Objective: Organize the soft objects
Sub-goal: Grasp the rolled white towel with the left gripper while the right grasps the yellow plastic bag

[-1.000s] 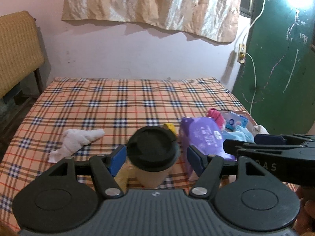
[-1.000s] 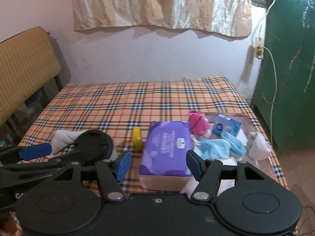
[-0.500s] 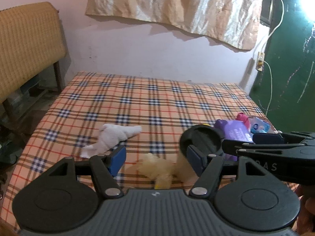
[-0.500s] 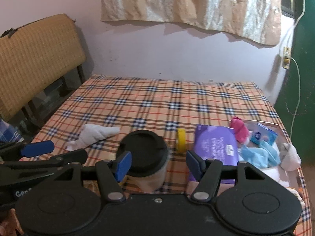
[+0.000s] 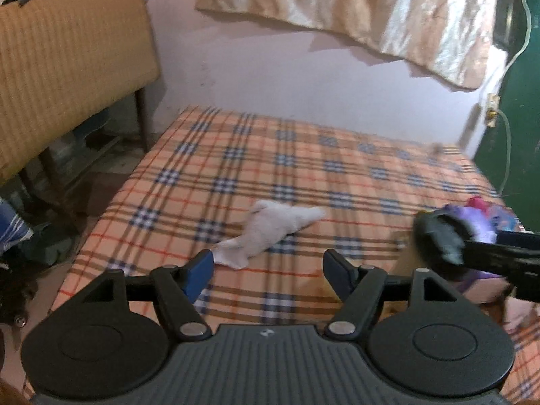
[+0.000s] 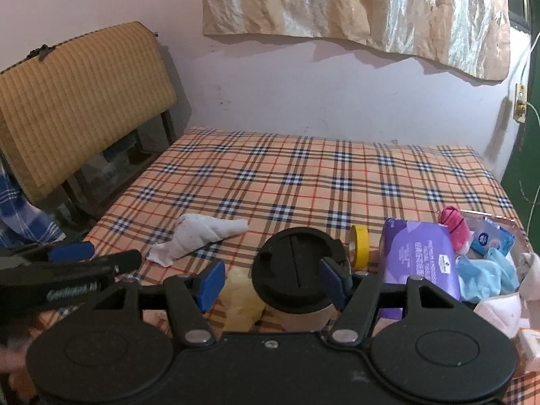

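Note:
A white sock lies on the plaid bed. My left gripper is open and empty, just in front of the sock. My right gripper is open; a paper cup with a black lid stands between its fingers, untouched as far as I can tell. A pale yellow soft lump lies left of the cup. A box at the right holds a pink item, blue cloth, a white sock and a purple wipes pack.
A yellow tape roll stands between the cup and the wipes pack. A padded chair stands left of the bed, a green door to the right. The plaid cover stretches to the pink wall.
Both grippers have swung left. The left view now centres on the white sock instead of the cup; the right view now has the cup between its fingers.

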